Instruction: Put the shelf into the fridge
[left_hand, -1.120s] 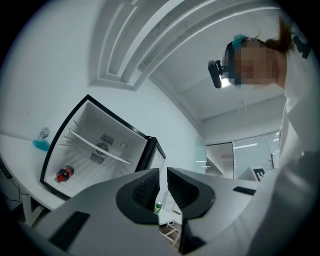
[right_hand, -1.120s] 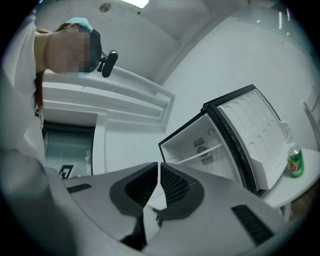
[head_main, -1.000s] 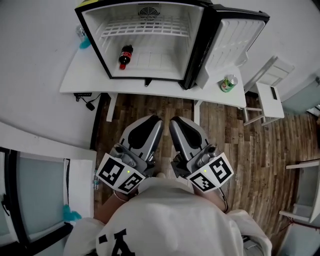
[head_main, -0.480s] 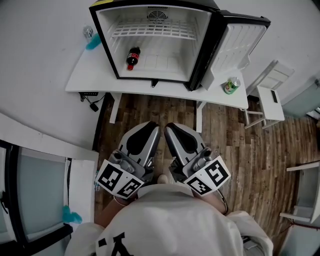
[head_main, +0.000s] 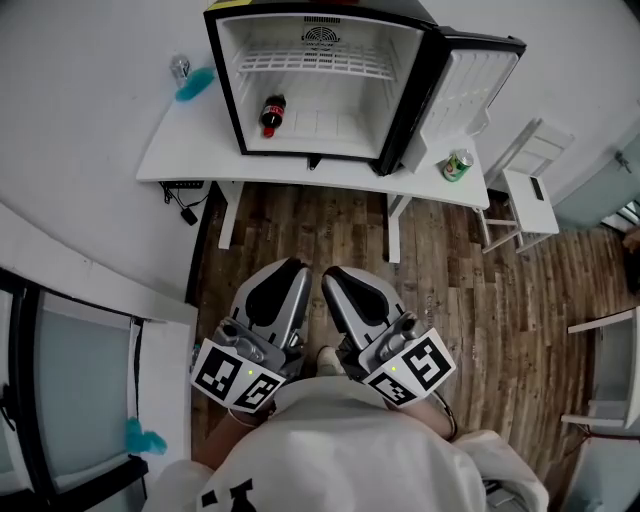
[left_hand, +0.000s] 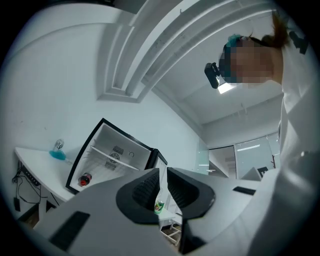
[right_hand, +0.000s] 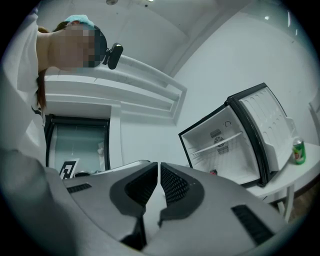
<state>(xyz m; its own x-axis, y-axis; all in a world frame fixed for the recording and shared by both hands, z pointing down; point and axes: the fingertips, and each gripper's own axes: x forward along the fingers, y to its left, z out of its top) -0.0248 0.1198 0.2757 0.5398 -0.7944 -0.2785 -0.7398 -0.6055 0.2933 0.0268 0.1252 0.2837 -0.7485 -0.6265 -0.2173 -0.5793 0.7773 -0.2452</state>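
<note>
Fingers of the left gripper are pressed together with nothing between them, and the fingers of the right gripper are closed the same way, also empty. From the head view the left gripper and the right gripper sit side by side close to the person's body, tips near each other, above the brown wood-plank floor and well apart from the fridge.

That small black-framed fridge with a white interior stands on a white rectangular table, its white-lined door swung open to the right. The white wire shelf lies across the upper part of the fridge cavity, spanning wall to wall. It also shows as a pale bar in the left gripper view and in the right gripper view. Below it, a dark cola bottle with a red label lies on its side on the fridge floor, toward the left. On the table, a green drinks can stands upright just beside the open door. At the fridge's other side sits a teal object next to a small clear container — too small to tell more.
</note>
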